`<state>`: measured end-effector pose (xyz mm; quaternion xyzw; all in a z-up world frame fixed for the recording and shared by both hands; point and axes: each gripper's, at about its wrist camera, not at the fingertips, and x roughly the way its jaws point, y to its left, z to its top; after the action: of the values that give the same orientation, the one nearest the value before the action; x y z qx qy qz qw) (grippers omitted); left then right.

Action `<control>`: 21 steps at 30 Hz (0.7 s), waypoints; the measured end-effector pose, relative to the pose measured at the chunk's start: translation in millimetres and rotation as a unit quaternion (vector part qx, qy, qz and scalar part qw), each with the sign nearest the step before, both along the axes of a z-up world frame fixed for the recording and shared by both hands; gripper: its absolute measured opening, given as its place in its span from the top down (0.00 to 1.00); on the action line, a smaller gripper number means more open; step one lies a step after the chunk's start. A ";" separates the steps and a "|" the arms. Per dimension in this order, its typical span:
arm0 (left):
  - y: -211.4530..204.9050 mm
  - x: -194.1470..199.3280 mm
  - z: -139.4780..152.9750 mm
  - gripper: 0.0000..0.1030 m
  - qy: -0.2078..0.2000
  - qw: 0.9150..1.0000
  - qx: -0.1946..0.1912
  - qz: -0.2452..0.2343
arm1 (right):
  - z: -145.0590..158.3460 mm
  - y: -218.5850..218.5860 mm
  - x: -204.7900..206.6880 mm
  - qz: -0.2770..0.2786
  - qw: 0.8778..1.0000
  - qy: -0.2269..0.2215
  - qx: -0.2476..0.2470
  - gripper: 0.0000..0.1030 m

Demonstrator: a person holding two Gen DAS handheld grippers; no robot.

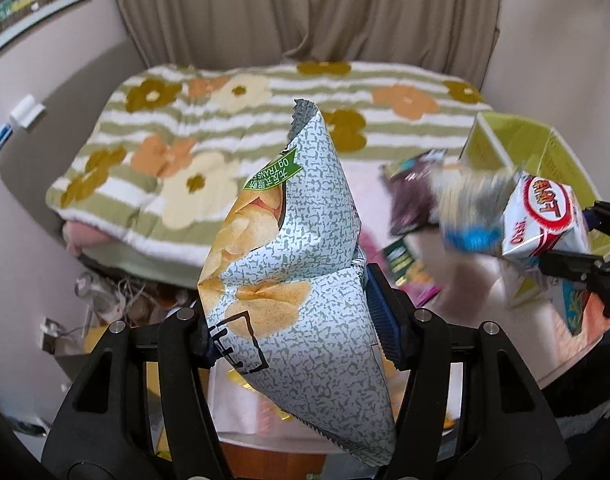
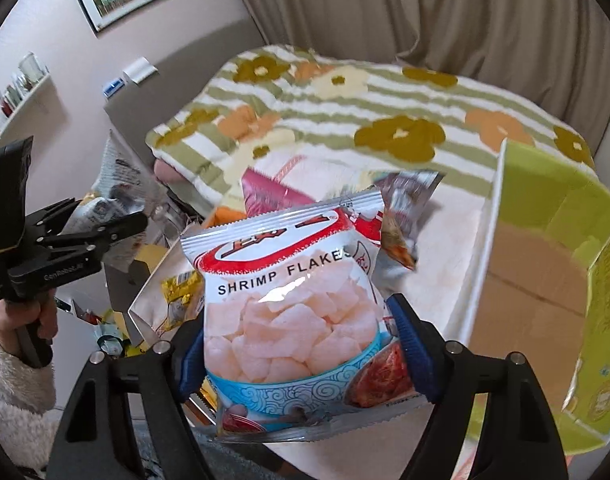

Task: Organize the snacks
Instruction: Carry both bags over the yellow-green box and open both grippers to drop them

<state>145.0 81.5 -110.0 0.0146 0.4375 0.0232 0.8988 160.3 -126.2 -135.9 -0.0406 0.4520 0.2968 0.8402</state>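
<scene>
To the right of your right gripper [image 2: 301, 360], just beside it, stands the box [image 2: 545, 280], open and showing bare cardboard inside. Its near wall rises between the gripper and the opening, so a bag carried across low could catch that wall and tip or shove the box.

Your left gripper [image 1: 293, 332] is closed on the chip bag [image 1: 297, 264], pinching it low and at the middle; the bag stands up ahead of the jaws, puffed and creased. Squeeze harder and you may crush the chips, and the slick film could slide out if you swing it.

Your right gripper is clamped on the shrimp bag [image 2: 293, 312], gripping its lower sides, the top leaning away ahead. That bag is smooth too, so it may twist in the grip.

Ahead of both grippers, loose packets [image 2: 405, 216] lie on the table [image 2: 457, 240]; a hanging bag edge could drag them.
</scene>
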 end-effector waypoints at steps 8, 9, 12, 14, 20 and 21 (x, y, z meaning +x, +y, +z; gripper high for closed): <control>-92.4 31.1 30.0 0.45 -0.043 0.999 -0.014 -0.022 | 38.2 -68.7 10.7 -0.005 0.999 -0.050 0.002 0.26; -103.8 35.4 32.6 0.45 -0.047 0.998 -0.017 -0.026 | 40.9 -80.2 11.8 -0.012 0.998 -0.054 0.003 0.26; -140.2 48.1 38.9 0.45 -0.057 0.997 -0.023 -0.039 | 45.5 -114.5 18.8 -0.044 0.997 -0.064 -0.009 0.26; -167.2 59.3 41.7 0.45 -0.060 0.997 -0.028 -0.050 | 45.2 -139.3 23.3 -0.067 0.996 -0.064 -0.014 0.26; -236.0 92.1 39.2 0.45 -0.051 0.994 -0.049 -0.082 | 34.5 -198.0 44.4 -0.152 0.987 -0.040 -0.034 0.26; -245.6 97.8 37.9 0.45 -0.047 0.994 -0.052 -0.089 | 31.4 -205.8 48.3 -0.166 0.985 -0.035 -0.039 0.26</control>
<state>242.8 -164.1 -72.0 0.0062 0.3924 -0.0790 0.9164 208.6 -332.0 -104.5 -0.0083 0.4345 0.1342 0.8906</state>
